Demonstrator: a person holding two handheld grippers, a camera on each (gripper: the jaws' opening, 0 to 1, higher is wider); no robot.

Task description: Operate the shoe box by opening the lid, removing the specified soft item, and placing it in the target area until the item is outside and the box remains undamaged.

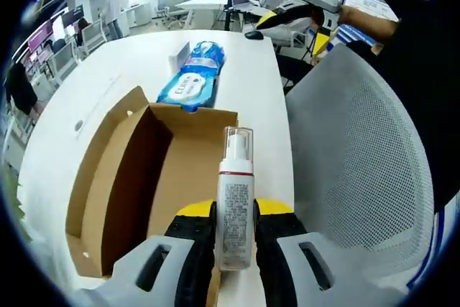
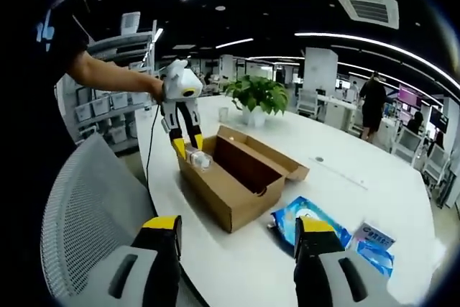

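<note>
My left gripper (image 1: 235, 215) is shut on a white pump bottle (image 1: 236, 199) with a clear cap and a red band, held upright over one end of the open brown shoe box (image 1: 129, 199). The lid flap (image 1: 108, 141) is folded outward. A blue pack of wet wipes (image 1: 192, 78) lies on the white table just beyond the box. In the right gripper view, the left gripper (image 2: 188, 147) holds the bottle (image 2: 199, 158) at the box's (image 2: 230, 195) far-left end. My right gripper (image 2: 237, 249) stands open and empty, well back from the box; the wipes pack (image 2: 307, 222) lies beside the box.
A grey mesh chair (image 1: 359, 177) stands against the table edge beside the box. A small blue-and-white packet (image 2: 372, 239) lies past the wipes. A potted plant (image 2: 257, 95) and a cup stand farther along the white table (image 2: 374, 185). People and desks are in the background.
</note>
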